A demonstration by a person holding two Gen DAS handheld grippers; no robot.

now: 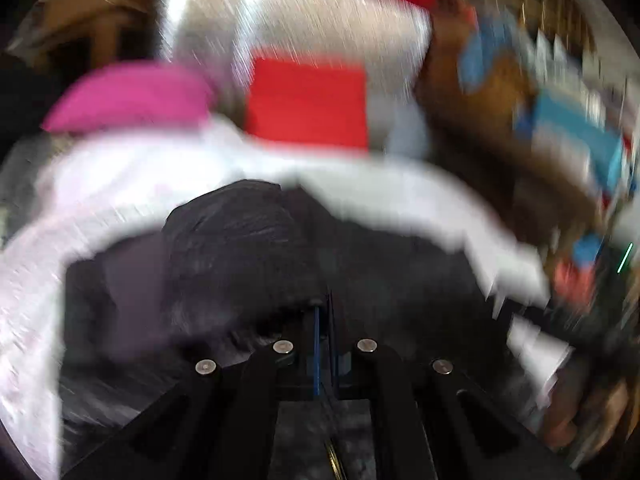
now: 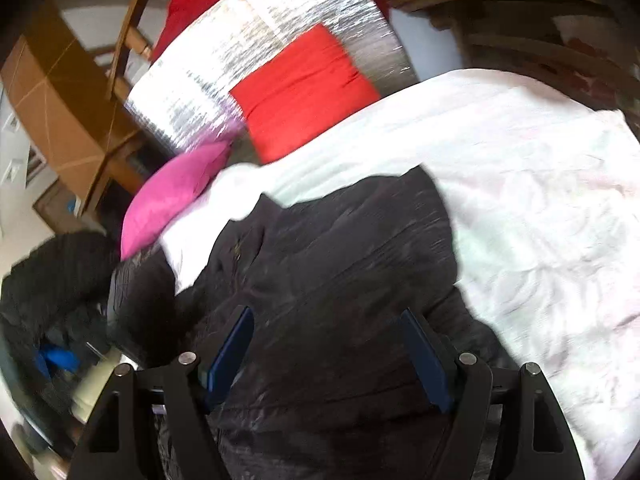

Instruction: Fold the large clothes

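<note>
A large black jacket (image 2: 332, 264) lies spread on a white sheet (image 2: 540, 208) on the bed. My right gripper (image 2: 330, 320) is open just above the jacket, its blue pads wide apart with nothing between them. In the left wrist view, which is blurred by motion, my left gripper (image 1: 325, 308) is shut, its blue pads pressed together on black jacket fabric (image 1: 240, 248) that bunches up in front of it. The jacket's fur-edged part (image 2: 60, 264) hangs off at the left of the right wrist view.
A pink pillow (image 2: 176, 192) and a folded red cloth (image 2: 304, 88) lie on a silver mat (image 2: 248, 48) beyond the sheet. A wooden chair (image 2: 136, 24) and a cardboard box (image 2: 60, 92) stand at the left. Wooden furniture (image 2: 500, 8) stands at the back right.
</note>
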